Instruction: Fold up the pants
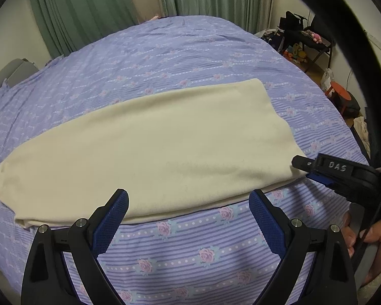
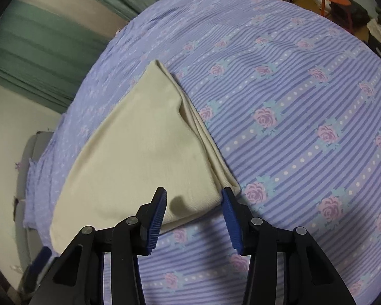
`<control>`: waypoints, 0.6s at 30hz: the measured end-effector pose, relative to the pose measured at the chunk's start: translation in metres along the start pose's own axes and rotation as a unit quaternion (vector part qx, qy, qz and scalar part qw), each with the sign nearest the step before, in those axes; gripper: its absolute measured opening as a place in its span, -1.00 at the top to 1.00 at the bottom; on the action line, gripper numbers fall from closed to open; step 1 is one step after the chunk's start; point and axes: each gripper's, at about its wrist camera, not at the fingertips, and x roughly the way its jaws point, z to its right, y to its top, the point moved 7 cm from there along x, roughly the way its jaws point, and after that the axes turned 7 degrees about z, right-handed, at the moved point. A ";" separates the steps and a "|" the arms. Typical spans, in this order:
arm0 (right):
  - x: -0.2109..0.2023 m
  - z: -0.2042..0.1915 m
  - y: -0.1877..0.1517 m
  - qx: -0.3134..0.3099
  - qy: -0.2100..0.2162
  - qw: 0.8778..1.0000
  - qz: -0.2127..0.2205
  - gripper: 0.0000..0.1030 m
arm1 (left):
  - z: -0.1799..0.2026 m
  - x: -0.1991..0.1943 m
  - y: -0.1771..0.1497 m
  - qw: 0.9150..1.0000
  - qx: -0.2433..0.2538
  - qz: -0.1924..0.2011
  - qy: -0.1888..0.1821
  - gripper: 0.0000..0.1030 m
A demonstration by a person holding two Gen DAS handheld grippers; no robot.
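Cream pants, folded into a long flat strip, lying across the purple flowered bedspread, one end far left, the other near right. Left gripper spread wide, grasping nothing, poised just near of the long edge of the pants. Right gripper likewise released, its fingers straddling the near right corner of the pants without pinching; green curtains and an orange stool beyond the bed.

Bedspread: lilac, striped, rose-patterned, fills the centre.
Curtains: green, pleated, at 11 to 12 o'clock.
Stool: orange-red, at 3 o'clock.
Black rack: cluttered, at 2 o'clock.
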 end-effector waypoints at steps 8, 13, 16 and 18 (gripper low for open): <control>0.002 0.006 -0.002 0.025 0.006 1.000 -0.003 0.35 | 0.003 -0.007 0.001 1.000 0.004 0.005 0.002 -0.88; -0.019 -0.005 0.014 -0.028 -0.016 0.999 0.040 0.85 | 0.007 -0.011 0.003 1.000 0.006 0.008 0.002 -0.88; -0.029 -0.009 0.025 -0.079 -0.048 0.994 0.063 0.87 | 0.010 -0.010 0.000 1.000 0.007 0.004 0.001 -0.88; -0.016 -0.001 0.023 -0.088 -0.058 0.994 0.040 0.87 | 0.012 -0.010 -0.003 1.000 0.009 0.000 0.000 -0.88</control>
